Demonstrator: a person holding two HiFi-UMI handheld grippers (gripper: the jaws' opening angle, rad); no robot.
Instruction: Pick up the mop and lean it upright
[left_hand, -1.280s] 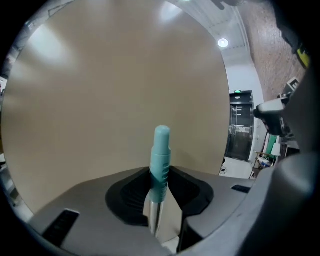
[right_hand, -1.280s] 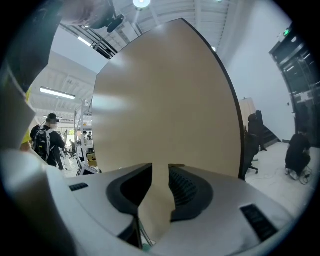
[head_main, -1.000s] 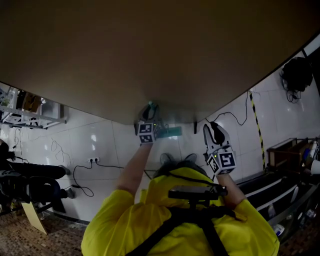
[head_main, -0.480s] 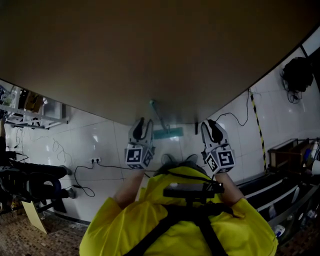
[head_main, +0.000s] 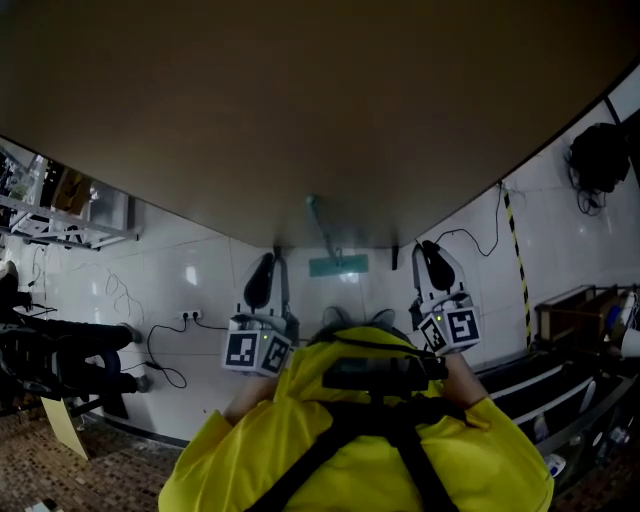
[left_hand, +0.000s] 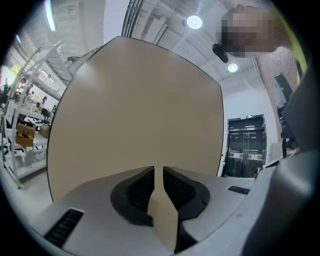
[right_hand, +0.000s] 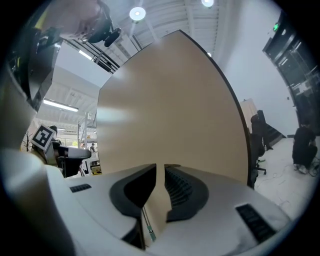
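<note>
Head view: the mop (head_main: 322, 228) stands against the tan panel (head_main: 300, 100), its teal handle sloping up the panel face and its flat head (head_main: 338, 265) at the panel's lower edge. The left gripper (head_main: 268, 270) and right gripper (head_main: 432, 262) hang either side of it, below the panel edge, both clear of the mop. Judged: the lean looks made and the step in hand is the release. To do it well, draw both grippers straight back from the panel without brushing the handle, and check that the head sits square so the handle does not slide sideways.

Left gripper view: the left gripper (left_hand: 155, 172) has its jaws drawn together with only a sliver between the pads and nothing held. The panel (left_hand: 135, 110) fills the field ahead. No mop appears here, though dark glass doors (left_hand: 245, 145) show to the right of the panel, which the head view lacks.

Right gripper view: the right gripper (right_hand: 160, 170) has its jaws closing, a narrow gap left, nothing between the pads. Low in the gap a thin length of the mop handle (right_hand: 146, 224) shows against the panel (right_hand: 170, 100), beyond the jaws and untouched; only this gripper view catches it
</note>
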